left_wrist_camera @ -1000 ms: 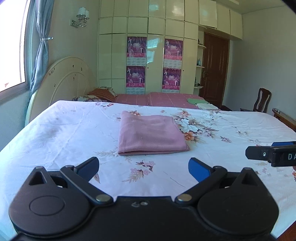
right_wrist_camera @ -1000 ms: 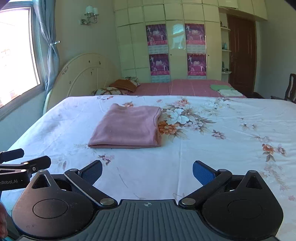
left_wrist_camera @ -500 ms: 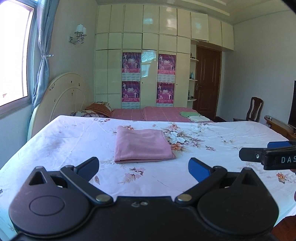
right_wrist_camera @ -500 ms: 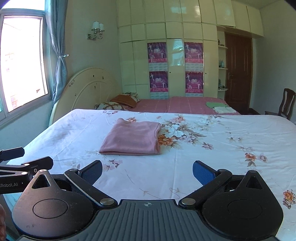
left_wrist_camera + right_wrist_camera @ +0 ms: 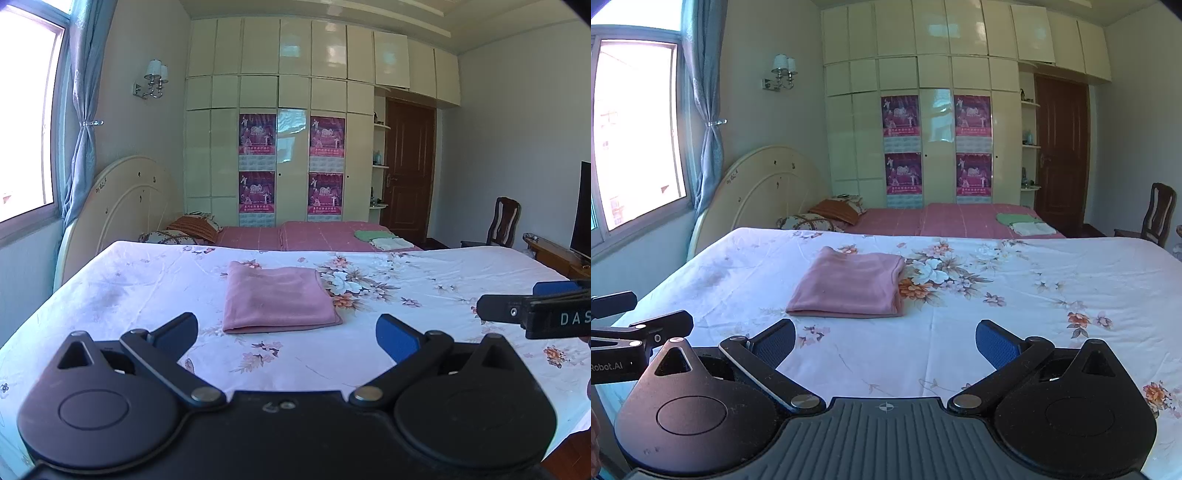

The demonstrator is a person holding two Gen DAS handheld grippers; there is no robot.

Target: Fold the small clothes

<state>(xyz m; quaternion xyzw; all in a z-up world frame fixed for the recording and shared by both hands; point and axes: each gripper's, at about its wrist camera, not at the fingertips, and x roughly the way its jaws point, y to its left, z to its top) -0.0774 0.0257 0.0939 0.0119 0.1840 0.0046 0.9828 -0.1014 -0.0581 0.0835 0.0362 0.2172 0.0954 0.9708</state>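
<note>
- Pink garment point(image 5: 277, 300): folded flat, mid-bed point(image 5: 461, 273); fold looks done.
- Left gripper point(image 5: 287, 330), right gripper point(image 5: 885, 341): both spread wide, empty, near edge, apart from the garment.

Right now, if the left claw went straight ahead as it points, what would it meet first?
Most likely the folded pink cloth on the floral bedsheet; the open left claw faces it with only bare sheet between, though depth is uncertain.

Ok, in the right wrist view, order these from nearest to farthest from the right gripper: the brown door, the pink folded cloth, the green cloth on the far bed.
From the right gripper, jaws open:
1. Pink folded cloth, just ahead, slightly left, on the floral bed.
2. Green cloth, ahead right, on the far bed.
3. Brown door, back right, beyond both beds.
</note>
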